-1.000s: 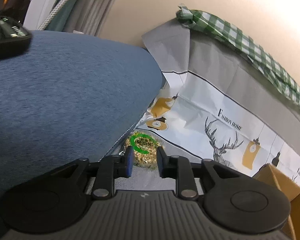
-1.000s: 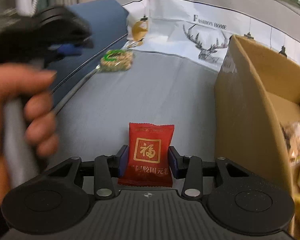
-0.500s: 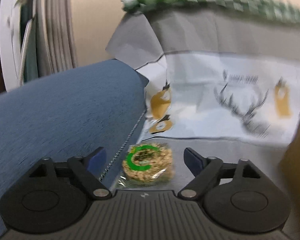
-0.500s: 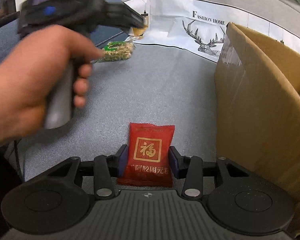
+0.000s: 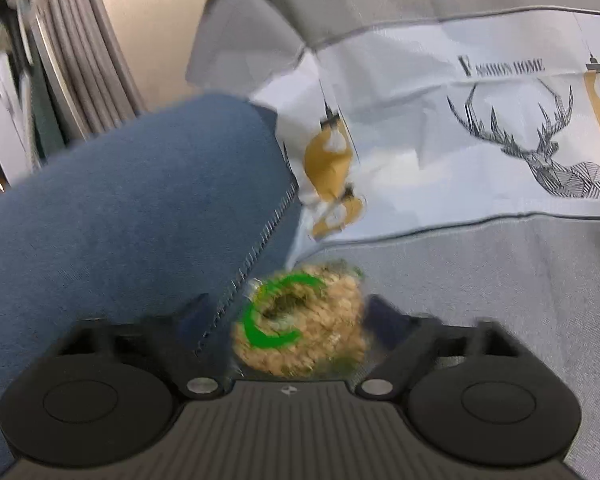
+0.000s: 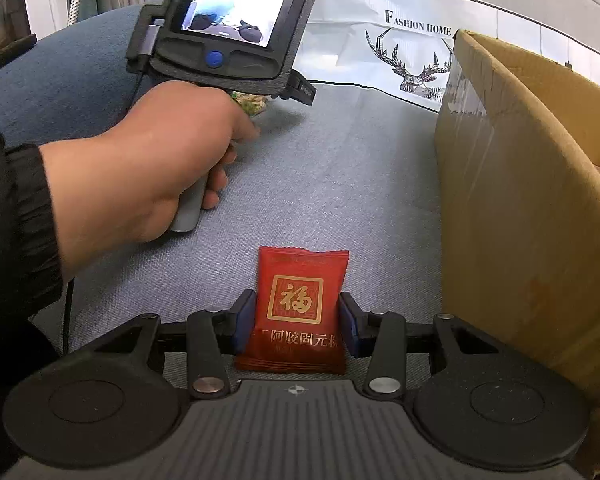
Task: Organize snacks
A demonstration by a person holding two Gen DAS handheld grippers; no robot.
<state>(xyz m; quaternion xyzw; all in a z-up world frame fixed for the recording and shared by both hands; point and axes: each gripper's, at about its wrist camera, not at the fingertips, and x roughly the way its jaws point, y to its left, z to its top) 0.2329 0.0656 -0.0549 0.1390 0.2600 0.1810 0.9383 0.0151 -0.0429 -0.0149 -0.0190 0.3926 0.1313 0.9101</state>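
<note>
A round grain snack in clear wrap with a green ring (image 5: pixel 300 324) lies on the grey sofa seat, right against the blue cushion. My left gripper (image 5: pixel 288 316) is open, with one finger on each side of the snack; the view is blurred. In the right wrist view only a bit of this snack (image 6: pixel 252 102) shows past the hand. My right gripper (image 6: pixel 298 320) is shut on a red snack packet with gold characters (image 6: pixel 300 308), low over the seat. The cardboard box (image 6: pixel 512 200) stands just right of it.
A blue cushion (image 5: pixel 120 208) borders the seat on the left. A white cloth with a deer print (image 5: pixel 480 128) drapes over the sofa back. The person's left hand and the left gripper's handle (image 6: pixel 160 160) are over the left part of the seat.
My left gripper opened wide and moved in until the grain snack sits between its fingers. My right gripper stayed shut on the red packet and barely moved.
</note>
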